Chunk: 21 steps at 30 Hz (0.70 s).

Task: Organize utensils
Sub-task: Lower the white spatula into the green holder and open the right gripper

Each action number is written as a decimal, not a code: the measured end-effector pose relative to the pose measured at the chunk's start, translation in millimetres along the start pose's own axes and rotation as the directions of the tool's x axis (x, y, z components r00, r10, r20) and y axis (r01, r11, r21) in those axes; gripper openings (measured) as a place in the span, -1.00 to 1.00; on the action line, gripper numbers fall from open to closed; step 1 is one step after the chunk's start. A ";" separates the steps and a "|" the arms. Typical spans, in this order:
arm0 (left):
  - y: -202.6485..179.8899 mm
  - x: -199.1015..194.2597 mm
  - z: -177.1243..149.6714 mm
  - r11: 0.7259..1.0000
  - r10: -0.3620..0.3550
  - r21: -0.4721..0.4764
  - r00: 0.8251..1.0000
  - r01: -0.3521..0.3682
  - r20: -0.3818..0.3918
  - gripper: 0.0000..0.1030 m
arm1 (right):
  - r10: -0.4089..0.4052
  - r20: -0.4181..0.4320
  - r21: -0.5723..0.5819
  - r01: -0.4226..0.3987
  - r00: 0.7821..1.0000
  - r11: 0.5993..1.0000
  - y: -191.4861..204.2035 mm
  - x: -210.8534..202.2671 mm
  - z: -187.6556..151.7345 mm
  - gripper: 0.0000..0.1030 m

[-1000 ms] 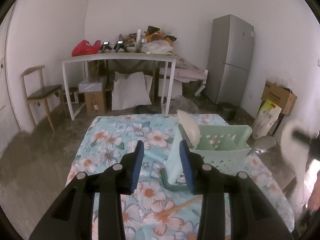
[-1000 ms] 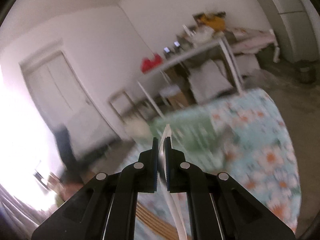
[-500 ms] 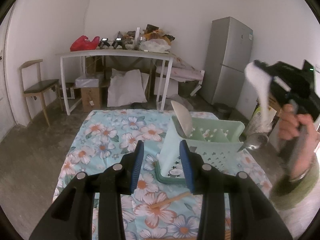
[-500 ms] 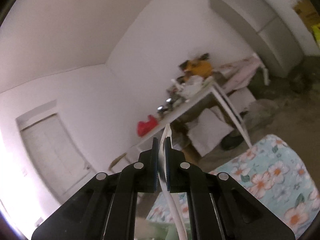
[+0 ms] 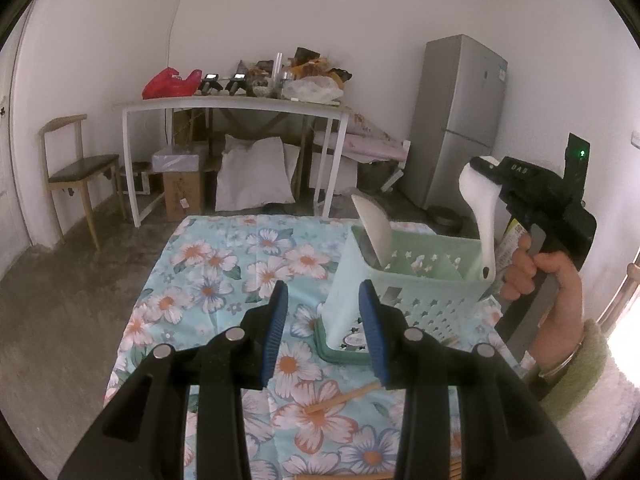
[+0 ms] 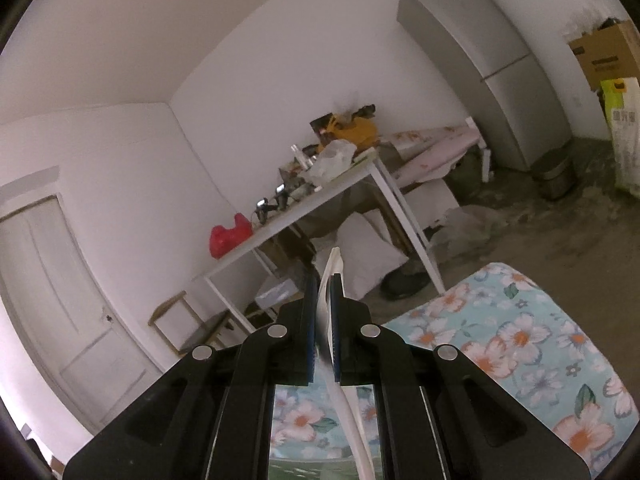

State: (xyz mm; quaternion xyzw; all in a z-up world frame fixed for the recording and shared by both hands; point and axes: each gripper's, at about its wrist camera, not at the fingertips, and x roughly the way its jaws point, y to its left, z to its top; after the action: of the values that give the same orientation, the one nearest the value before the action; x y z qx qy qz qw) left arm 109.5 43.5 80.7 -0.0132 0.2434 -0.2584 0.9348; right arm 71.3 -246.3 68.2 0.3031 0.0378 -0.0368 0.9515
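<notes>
Left tongs (image 5: 323, 330) nearest, parted, grasping nothing, hovering low over floral table (image 5: 224, 264), likely ready to steady caddy. Wooden chopstick (image 5: 344, 397) loose on cloth just beyond, unsorted. Green caddy (image 5: 404, 280) next, white spatula (image 5: 376, 232) upright in one compartment. Right tongs (image 6: 325, 296) clenched on white spoon (image 5: 482, 216), handle hanging down above caddy's far-right compartment, probably lining up drop. Fridge (image 5: 460, 120) far behind.
</notes>
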 end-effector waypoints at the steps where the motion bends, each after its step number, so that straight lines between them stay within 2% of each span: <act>1: 0.2 0.0 -0.5 1.000 -0.001 -0.001 1.000 0.001 -0.001 -0.31 | -0.002 0.000 -0.004 0.002 1.000 1.000 -2.0 2.9 -0.1 -0.90; 13: -3.9 4.0 -2.6 1.000 0.028 0.012 0.999 -0.028 -0.016 -0.31 | 0.018 -0.001 -0.002 -0.018 1.000 1.000 -15.2 6.0 -11.7 -0.82; 21: -7.6 6.5 -4.2 0.999 0.030 0.015 0.999 -0.030 -0.025 -0.31 | 0.020 -0.003 -0.004 -0.020 1.000 1.000 -15.7 3.2 -13.4 -0.65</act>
State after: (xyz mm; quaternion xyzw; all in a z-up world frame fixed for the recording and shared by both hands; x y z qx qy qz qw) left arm 108.8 34.1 75.2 0.0005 0.2535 -0.2463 0.9355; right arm 72.3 -251.5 48.0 0.3016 0.0364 -0.0268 0.9524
